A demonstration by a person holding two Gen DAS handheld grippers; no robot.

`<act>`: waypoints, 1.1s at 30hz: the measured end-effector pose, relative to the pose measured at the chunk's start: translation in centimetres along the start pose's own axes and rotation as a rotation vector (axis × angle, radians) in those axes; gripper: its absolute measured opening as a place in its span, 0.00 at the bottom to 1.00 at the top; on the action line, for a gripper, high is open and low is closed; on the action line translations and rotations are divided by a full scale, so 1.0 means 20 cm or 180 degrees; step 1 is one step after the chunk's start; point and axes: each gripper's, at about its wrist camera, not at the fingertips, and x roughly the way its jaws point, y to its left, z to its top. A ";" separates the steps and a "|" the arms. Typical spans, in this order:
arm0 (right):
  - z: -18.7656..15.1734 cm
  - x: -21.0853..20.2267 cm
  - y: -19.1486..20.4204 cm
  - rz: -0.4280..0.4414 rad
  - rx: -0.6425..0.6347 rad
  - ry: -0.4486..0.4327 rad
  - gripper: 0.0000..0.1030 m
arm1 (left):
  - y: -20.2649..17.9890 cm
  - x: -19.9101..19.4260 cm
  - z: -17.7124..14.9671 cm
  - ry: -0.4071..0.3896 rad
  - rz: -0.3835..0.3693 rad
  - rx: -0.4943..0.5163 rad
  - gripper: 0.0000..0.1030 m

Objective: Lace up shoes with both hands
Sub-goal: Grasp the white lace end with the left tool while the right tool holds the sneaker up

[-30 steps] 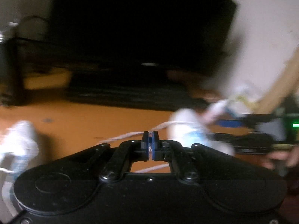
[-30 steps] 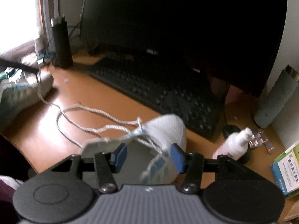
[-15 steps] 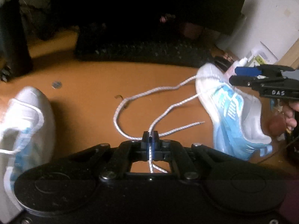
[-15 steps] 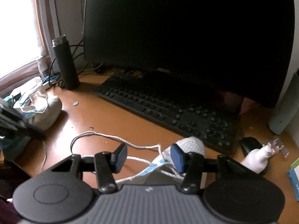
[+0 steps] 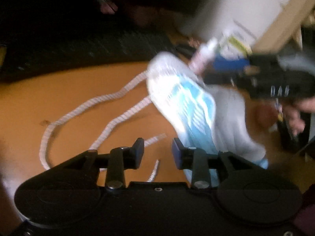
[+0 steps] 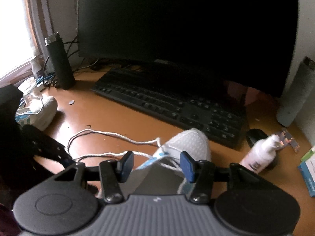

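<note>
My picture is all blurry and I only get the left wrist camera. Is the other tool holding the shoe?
Observer: No. The right tool is open, and the shoe sits between its fingers without being squeezed.
Operator: Is there another shoe?
Observer: Yes, a second shoe sits far left, near a black bottle.
Operator: What's the dark stuff at the back?
Observer: A keyboard in front of a dark monitor.

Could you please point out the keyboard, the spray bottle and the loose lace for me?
keyboard (image 6: 173, 106), right wrist view, middle of the key rows.
spray bottle (image 6: 259, 157), right wrist view, its white body.
lace (image 5: 110, 97), left wrist view, the upper strand on the desk.
</note>
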 end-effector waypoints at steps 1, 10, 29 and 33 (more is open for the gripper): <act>-0.01 -0.01 -0.01 -0.0019 0.0028 -0.0004 0.52 | 0.05 -0.03 0.00 -0.0038 0.0091 -0.0060 0.29; 0.00 0.02 0.00 0.0017 0.0051 0.0032 0.51 | 0.25 0.11 -0.03 0.0218 0.0459 -0.0159 0.26; 0.01 0.04 0.05 0.0093 -0.0017 0.0076 0.52 | -0.05 0.20 -0.15 0.0626 -0.0189 0.0477 0.00; 0.00 0.02 0.04 0.0078 -0.0012 0.0061 0.52 | 0.03 0.11 -0.11 0.0455 0.0177 0.0559 0.00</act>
